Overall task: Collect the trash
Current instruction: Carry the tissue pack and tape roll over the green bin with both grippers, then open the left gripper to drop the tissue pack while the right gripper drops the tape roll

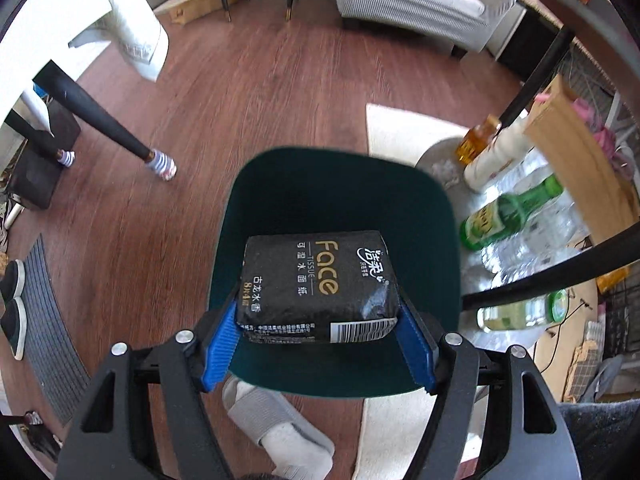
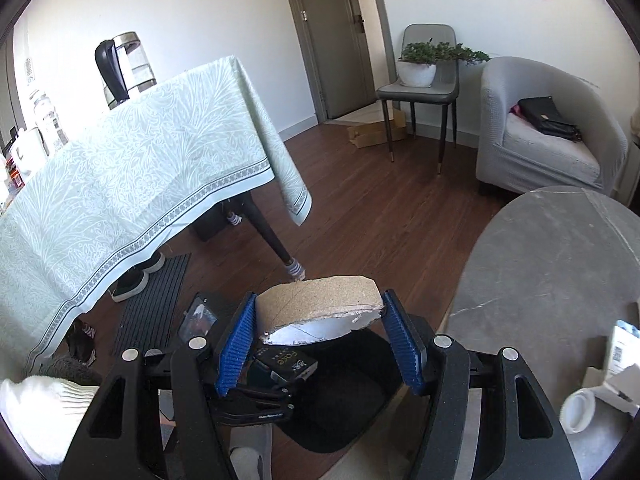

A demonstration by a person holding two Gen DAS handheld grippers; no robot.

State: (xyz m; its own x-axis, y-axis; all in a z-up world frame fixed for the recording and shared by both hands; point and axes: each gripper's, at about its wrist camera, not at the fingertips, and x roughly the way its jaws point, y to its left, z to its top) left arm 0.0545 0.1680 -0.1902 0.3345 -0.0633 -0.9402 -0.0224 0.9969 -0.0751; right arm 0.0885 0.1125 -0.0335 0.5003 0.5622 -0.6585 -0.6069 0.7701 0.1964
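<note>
With your left gripper (image 1: 318,330) clamped on the tissue pack (image 1: 318,286) directly above the dark bin (image 1: 340,188) and your right gripper (image 2: 320,338) clamped on the cardboard scrap (image 2: 320,300), you're at the drop-off step, so next part the left jaws.

From the left wrist we look steeply down, close over the dark bin (image 1: 340,208); from the right, shallower across the room, sharing that bin (image 2: 352,392).

Both grippers, the left gripper (image 1: 318,332) and the right gripper (image 2: 320,340), are showing black angular frames with round silver screws. Ribbed blue pads (image 1: 220,346) are lining their fingers. The person is wearing grey-and-white slippers (image 1: 276,428).
</note>
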